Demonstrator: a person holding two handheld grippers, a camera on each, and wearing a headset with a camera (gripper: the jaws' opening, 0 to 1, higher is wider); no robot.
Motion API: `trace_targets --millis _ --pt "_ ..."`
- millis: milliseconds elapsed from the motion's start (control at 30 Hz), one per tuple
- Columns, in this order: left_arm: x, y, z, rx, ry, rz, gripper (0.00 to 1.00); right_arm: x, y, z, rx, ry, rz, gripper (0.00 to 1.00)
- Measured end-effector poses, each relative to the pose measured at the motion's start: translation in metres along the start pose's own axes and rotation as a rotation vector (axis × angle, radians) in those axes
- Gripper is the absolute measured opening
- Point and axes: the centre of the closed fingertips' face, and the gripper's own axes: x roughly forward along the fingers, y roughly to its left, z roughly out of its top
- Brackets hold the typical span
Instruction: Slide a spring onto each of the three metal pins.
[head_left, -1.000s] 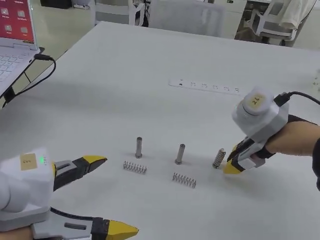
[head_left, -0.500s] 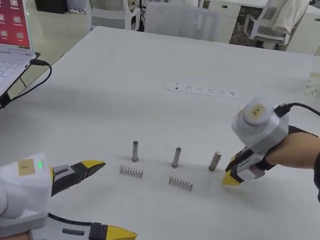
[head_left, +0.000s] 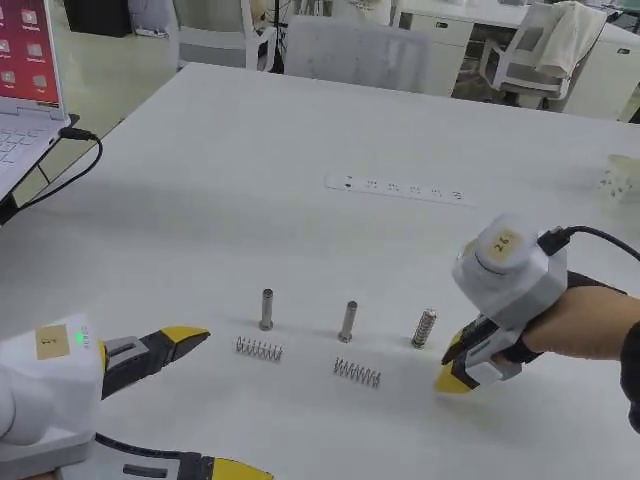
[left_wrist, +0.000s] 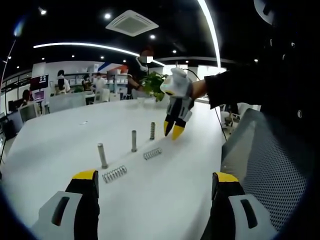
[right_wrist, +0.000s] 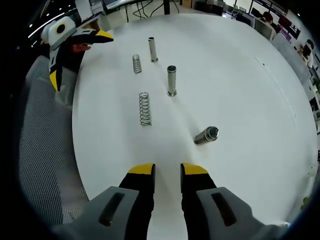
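On the white counter (head_left: 300, 150) three metal pins stand upright in a row, closer to the near edge than to the far one. The left pin (head_left: 266, 308) and the middle pin (head_left: 347, 321) are bare. The right pin (head_left: 428, 315) carries the fitted spring (right_wrist: 201, 137) around its shaft. The spring seems to reach down to the base, but it is small in the views. One loose spring (head_left: 259, 348) lies flat just in front of the left pin. The other loose spring (head_left: 357, 373) lies just in front of the middle pin. Both are apart from the pins.

The right gripper (head_left: 450, 368) is near the right pin, on its side toward the right edge of the counter, and does not touch it. Its jaws stand a narrow gap apart and hold nothing. In the right gripper view the right pin is ahead of the tips and a little aside, outside the gap. The left gripper (head_left: 225, 403) hovers at the near edge, toward the left side. Its jaws are spread wide and empty, and the left pin is well apart from them.
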Motion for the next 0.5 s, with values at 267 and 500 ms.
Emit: trace_targets --millis 267,500 --pt "0.000 -0.001 0.003 0.007 -0.008 -0.002 0.91 -0.001 0.010 0.006 -0.018 -0.005 0.006 0.18" --pt "-0.001 -0.002 0.003 0.009 -0.012 -0.001 0.91 0.003 0.024 0.019 -0.056 -0.009 0.020 0.18"
